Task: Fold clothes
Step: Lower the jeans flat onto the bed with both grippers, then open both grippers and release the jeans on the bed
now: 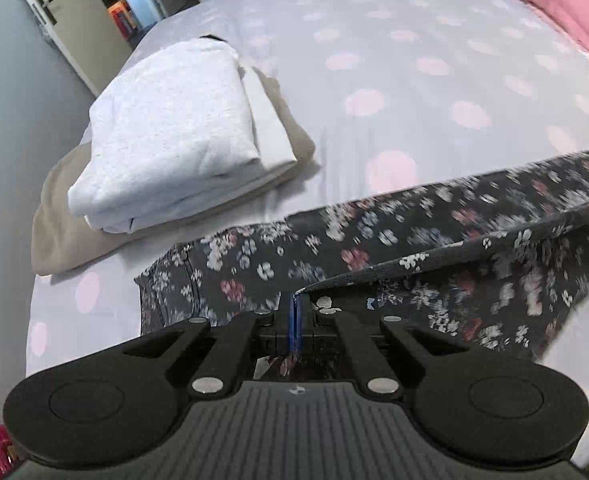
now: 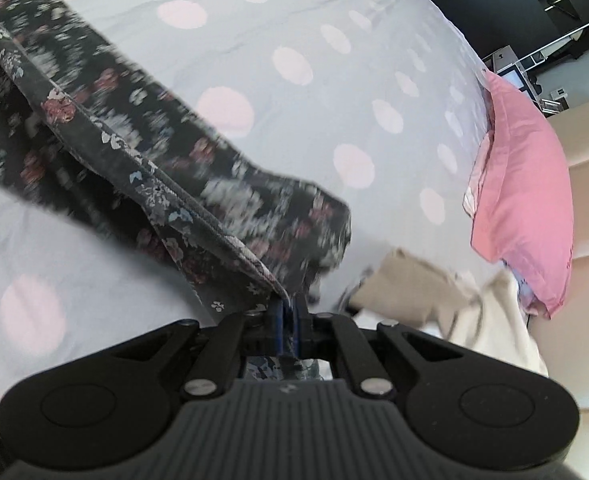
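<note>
A dark floral garment [image 1: 414, 232] stretches across the bed, lifted along one edge. My left gripper [image 1: 296, 300] is shut on that edge, with the cloth pinched between its blue pads. In the right wrist view the same floral garment [image 2: 142, 152] hangs blurred from upper left down to my right gripper [image 2: 288, 304], which is shut on its hem. The taut edge runs between the two grippers; the rest of the cloth lies below it on the sheet.
A folded pile, white top [image 1: 166, 128] on a beige piece [image 1: 74, 240], lies at the bed's left. The sheet [image 1: 414, 60] is pale with pink dots. A pink pillow [image 2: 522, 192] and loose beige and cream clothes [image 2: 454, 296] lie at right. A door [image 1: 66, 12] stands beyond the bed.
</note>
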Tool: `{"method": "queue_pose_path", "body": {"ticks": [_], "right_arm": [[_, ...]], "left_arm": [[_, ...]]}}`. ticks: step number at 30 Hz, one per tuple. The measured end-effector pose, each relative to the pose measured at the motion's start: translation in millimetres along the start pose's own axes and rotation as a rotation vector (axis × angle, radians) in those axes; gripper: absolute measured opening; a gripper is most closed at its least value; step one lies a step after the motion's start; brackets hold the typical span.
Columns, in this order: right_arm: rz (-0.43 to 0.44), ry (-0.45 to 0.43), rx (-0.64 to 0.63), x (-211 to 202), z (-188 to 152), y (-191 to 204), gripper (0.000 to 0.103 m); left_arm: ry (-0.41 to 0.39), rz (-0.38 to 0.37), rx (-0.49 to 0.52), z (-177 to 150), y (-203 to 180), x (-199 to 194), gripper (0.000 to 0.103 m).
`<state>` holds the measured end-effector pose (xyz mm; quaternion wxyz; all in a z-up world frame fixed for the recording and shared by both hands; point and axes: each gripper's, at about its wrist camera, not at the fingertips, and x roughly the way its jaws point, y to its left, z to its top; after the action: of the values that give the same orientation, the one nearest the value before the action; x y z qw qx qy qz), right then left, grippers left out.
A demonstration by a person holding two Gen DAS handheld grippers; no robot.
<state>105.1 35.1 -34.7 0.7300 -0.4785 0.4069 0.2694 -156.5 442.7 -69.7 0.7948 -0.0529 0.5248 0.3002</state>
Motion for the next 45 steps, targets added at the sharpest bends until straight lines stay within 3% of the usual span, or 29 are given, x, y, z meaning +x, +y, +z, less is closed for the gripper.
{"method": "queue_pose_path", "body": {"ticks": [12, 14, 16, 19, 26, 30, 33, 42, 45], "right_arm": [[0.002, 0.027, 0.028, 99, 59, -20, 0.007], [-0.002, 0.014, 0.049, 110, 61, -22, 0.011], [0.000, -0.012, 0.086, 115, 61, -27, 0.026], [0.010, -0.078, 0.243, 110, 56, -52, 0.048], [0.080, -0.113, 0.635, 101, 6, -116, 0.049], [0.126, -0.086, 0.765, 116, -28, -118, 0.048], [0.170, -0.101, 0.839, 127, -44, -111, 0.049], [0.260, -0.040, 0.798, 162, -39, -89, 0.058], [0.240, -0.026, 0.750, 167, -36, -76, 0.057]], "left_arm": [[0.005, 0.039, 0.013, 40, -13, 83, 0.000], [-0.009, 0.041, 0.009, 41, -15, 91, 0.000], [-0.016, 0.046, 0.010, 43, -17, 99, 0.000], [0.014, 0.072, 0.032, 43, -19, 109, 0.000], [0.064, 0.118, 0.019, 35, -5, 118, 0.000], [0.097, 0.116, 0.001, 31, -1, 123, 0.000], [0.066, 0.115, 0.010, 27, -6, 117, 0.001], [0.037, 0.079, -0.095, 18, -5, 81, 0.013], [0.040, 0.074, -0.151, 14, 1, 72, 0.017]]}}
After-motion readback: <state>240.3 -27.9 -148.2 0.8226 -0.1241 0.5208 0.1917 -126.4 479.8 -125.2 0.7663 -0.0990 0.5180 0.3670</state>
